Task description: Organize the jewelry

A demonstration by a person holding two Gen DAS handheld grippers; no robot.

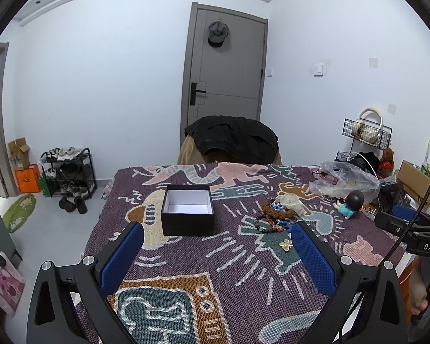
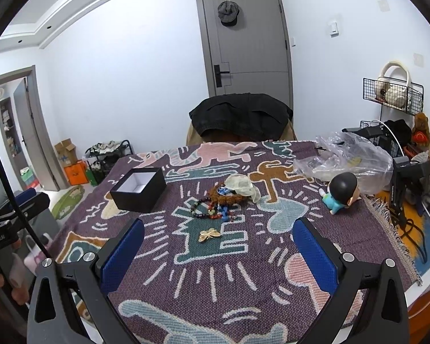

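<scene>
An open black box with a white, bare inside stands on the patterned blanket. To its right lies a heap of jewelry: a dark beaded bracelet, a brown bead string with blue pieces, and a gold butterfly brooch nearer me. My left gripper is open and holds nothing, hovering short of the box. My right gripper is open too, with the brooch lying between and just beyond its fingertips.
A small doll with a black head and a crumpled clear plastic bag lie at the blanket's right. A chair draped with a black jacket stands behind the table. Wire racks and boxes crowd the right side.
</scene>
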